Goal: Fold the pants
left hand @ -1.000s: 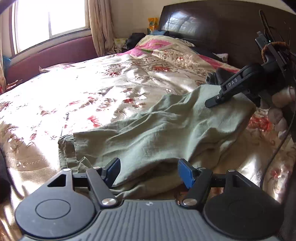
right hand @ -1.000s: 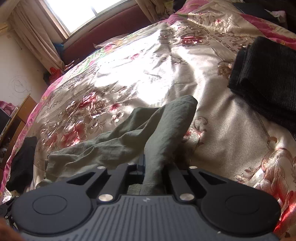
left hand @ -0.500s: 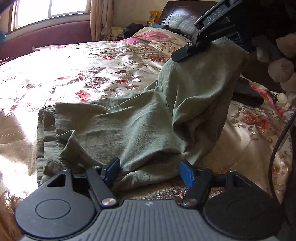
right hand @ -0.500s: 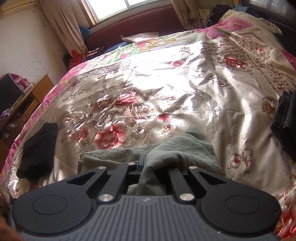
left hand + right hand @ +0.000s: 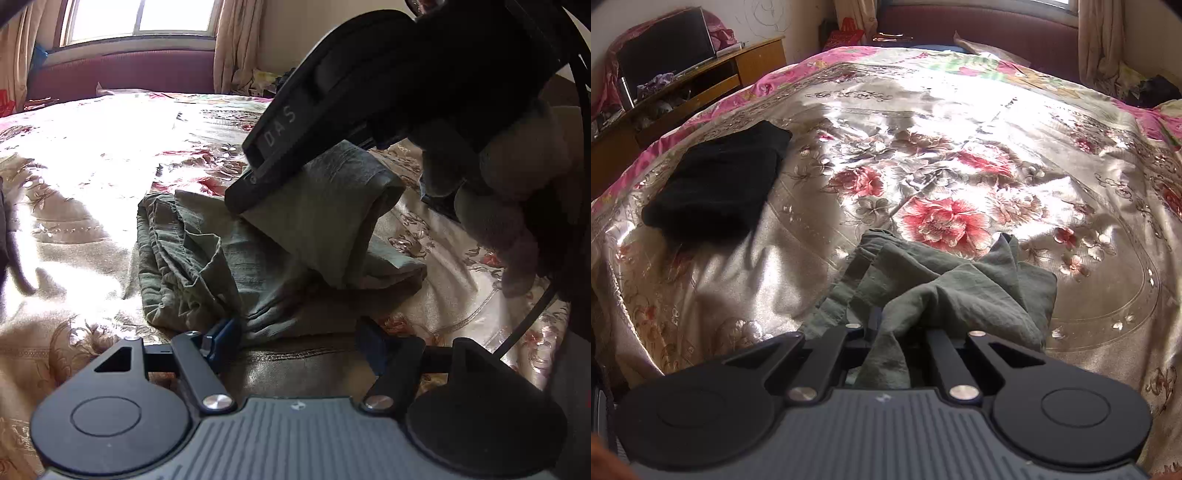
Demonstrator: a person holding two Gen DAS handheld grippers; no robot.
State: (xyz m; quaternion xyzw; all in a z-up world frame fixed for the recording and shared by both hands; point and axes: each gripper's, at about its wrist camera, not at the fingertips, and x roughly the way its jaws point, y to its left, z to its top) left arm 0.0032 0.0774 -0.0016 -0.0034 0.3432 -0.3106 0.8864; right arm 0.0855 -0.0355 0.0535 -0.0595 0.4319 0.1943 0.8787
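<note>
Olive green pants (image 5: pixel 229 266) lie bunched on the floral satin bedspread (image 5: pixel 74 184). My left gripper (image 5: pixel 299 338) is open, its blue-padded fingers (image 5: pixel 221 338) at the near edge of the pants and holding nothing. My right gripper (image 5: pixel 894 332) is shut on a fold of the pants (image 5: pixel 960 291). In the left wrist view the right gripper (image 5: pixel 280 155) holds that end of the pants lifted and doubled over the rest of the pile.
A folded black garment (image 5: pixel 716 184) lies on the bed to the left. A wooden cabinet (image 5: pixel 701 81) stands past the bed's left side. The window and curtains (image 5: pixel 229 48) are at the far end. A cable (image 5: pixel 528 321) hangs at the right.
My right gripper has carried the pants end across over the rest of the pants, toward the waist end, and lowered it. My left gripper stays open at the near edge.
</note>
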